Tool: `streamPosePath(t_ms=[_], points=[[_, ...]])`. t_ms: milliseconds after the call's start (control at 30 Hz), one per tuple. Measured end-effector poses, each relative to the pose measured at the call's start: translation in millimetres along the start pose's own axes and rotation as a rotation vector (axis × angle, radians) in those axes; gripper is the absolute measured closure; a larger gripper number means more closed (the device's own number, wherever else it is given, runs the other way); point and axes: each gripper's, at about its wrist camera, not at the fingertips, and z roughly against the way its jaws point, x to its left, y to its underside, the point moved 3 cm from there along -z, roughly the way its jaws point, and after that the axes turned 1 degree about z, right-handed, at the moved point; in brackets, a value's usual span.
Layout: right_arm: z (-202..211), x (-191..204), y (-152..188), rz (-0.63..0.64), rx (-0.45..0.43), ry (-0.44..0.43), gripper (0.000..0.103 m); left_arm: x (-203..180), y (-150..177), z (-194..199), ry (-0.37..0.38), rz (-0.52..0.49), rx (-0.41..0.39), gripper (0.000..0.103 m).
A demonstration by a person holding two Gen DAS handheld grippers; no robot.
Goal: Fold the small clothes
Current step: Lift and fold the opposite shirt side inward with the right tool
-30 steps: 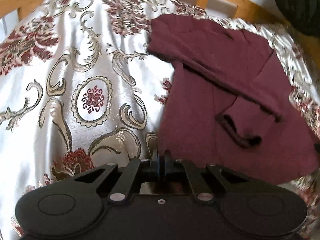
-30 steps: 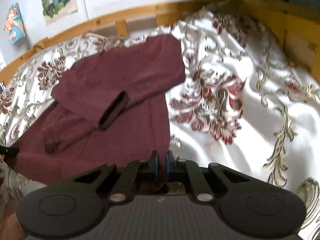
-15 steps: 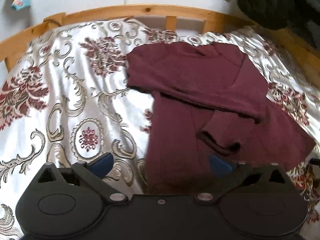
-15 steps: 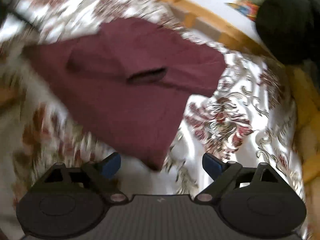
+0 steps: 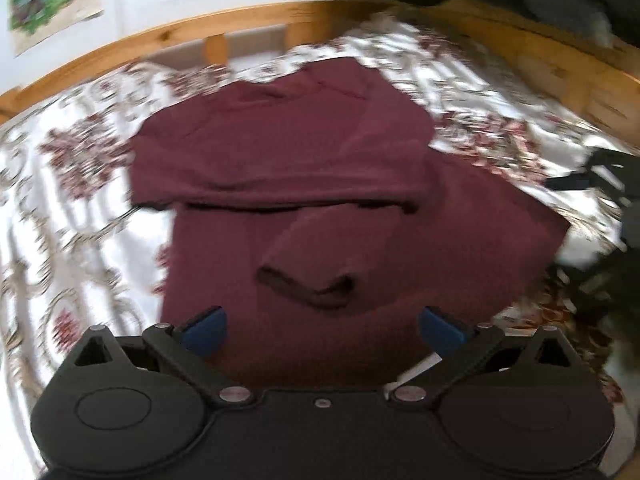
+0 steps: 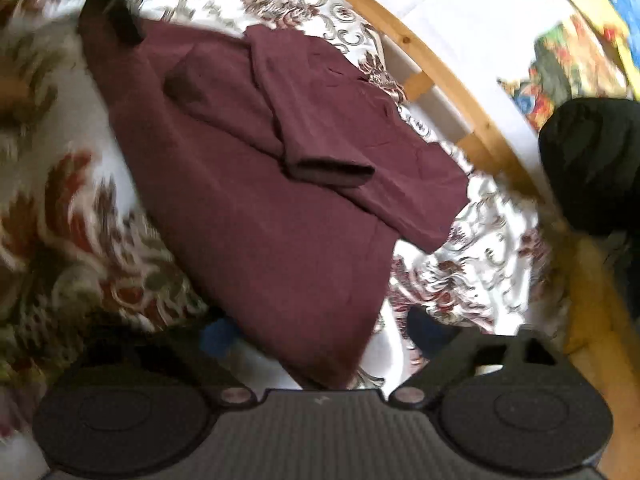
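A maroon long-sleeved top (image 5: 304,168) lies flat on the floral bedspread (image 5: 72,208), both sleeves folded across its body; one dark cuff (image 5: 308,292) points toward me. My left gripper (image 5: 322,330) is open wide over the near hem, its blue pads (image 5: 204,330) apart and gripping nothing. In the right wrist view the top (image 6: 260,208) runs diagonally. Its near corner (image 6: 340,360) lies between the jaws of my right gripper (image 6: 322,334), which are closing, with the pads still clear of the cloth. Each gripper shows at the edge of the other's view: the right gripper (image 5: 592,176), the left gripper (image 6: 116,12).
A wooden bed rail (image 5: 224,28) borders the bedspread at the far side and on the right (image 6: 440,68). Posters (image 5: 44,4) hang on the white wall. A dark bulky bundle (image 6: 592,160) sits on the rail at the right.
Both grippers went from shut to open. The left view swung to face the top squarely; the right view rolled sharply and moved closer to the top's near corner.
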Motion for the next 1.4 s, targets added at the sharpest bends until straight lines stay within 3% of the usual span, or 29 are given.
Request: streamPosePath(t_ms=[133, 267, 467, 600, 767, 867, 1067, 1233, 1400], points=[[-3, -22, -4, -0.123, -0.034, -0.051, 0.078, -21, 1, -4, 0.058, -0.057, 0.021, 0.001], [2, -45, -9, -0.299, -0.078, -0.157, 0.088, -39, 4, -9, 0.098, -0.093, 0.033, 0.001], [-3, -79, -8, -0.535, -0.111, -0.286, 0.090, -74, 2, -30, 0.046, -0.231, 0.041, 0.001], [-7, -97, -5, -0.681, -0.140, -0.353, 0.091, -84, -3, -46, 0.000, -0.267, 0.045, 0.003], [-8, -102, -2, -0.692, -0.145, -0.341, 0.091, -71, -5, -54, -0.073, -0.186, 0.064, 0.015], [-7, -98, -2, -0.688, -0.140, -0.333, 0.091, -57, -1, -53, -0.163, -0.163, 0.066, 0.022], [-2, -96, -3, -0.685, -0.153, -0.305, 0.091, -23, 22, -33, -0.332, -0.170, 0.057, 0.024], [-1, -96, -4, -0.689, -0.160, -0.290, 0.091, 11, 34, -22, -0.400, -0.102, 0.079, 0.026], [-2, -95, -2, -0.703, -0.163, -0.263, 0.091, 24, 25, -13, -0.435, -0.114, 0.025, 0.029]])
